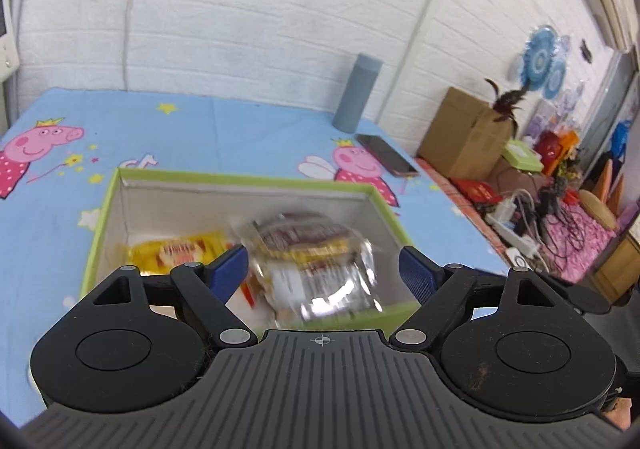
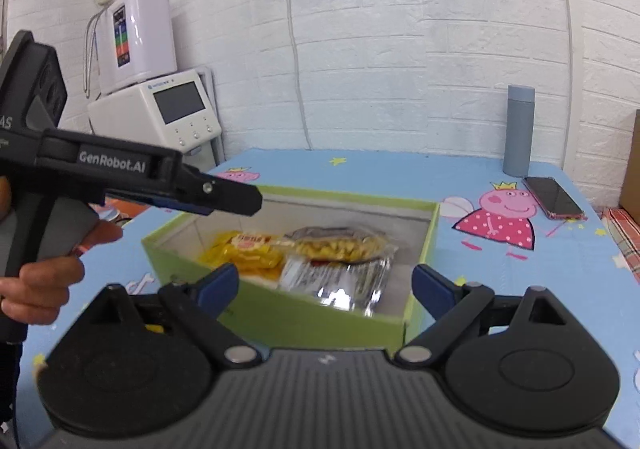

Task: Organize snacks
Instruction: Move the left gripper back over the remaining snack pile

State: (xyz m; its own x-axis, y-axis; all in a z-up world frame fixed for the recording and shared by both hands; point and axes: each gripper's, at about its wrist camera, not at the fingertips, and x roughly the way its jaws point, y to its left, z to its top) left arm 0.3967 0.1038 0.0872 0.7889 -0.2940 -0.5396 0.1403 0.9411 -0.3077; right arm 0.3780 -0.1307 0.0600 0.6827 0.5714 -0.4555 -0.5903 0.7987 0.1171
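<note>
Snack packets lie inside a green box [image 2: 280, 323] with a white lining, which sits open-topped on my desk [image 2: 400, 173], a surface covered in a blue cloth printed with pink cartoon pigs and yellow stars.

Seen from my right wrist, the box holds three packets. A yellow packet [image 2: 244, 251] rests at the back left. Beside it, to the right, is a clear packet of yellow pieces [image 2: 340, 243]. In front of that, touching it, a silver foil packet [image 2: 344, 281] leans toward the near wall of the box.

My right claw [image 2: 326, 283] hangs just above the near edge of the box, its two blue-tipped fingers [image 2: 218, 283] spread wide apart with nothing between them.

My left claw [image 1: 322, 269] is also over the box, coming in from the left side. In its own view the blue fingers stand well apart, and the silver foil packet [image 1: 320, 269] appears blurred between them; the fingers do not touch it. The yellow packet [image 1: 180, 253] shows just behind the left finger. From the right wrist view, the left claw [image 2: 236, 201] is seen side-on above the box's far left corner, and my left hand [image 2: 44, 269] grips its handle.

At the back right of the desk stands a tall grey-blue bottle [image 2: 519, 131], upright, with a dark phone [image 2: 554, 197] lying flat just beside it. A white machine with a screen [image 2: 160, 109] stands beyond the desk's far left corner, against a white brick wall.
</note>
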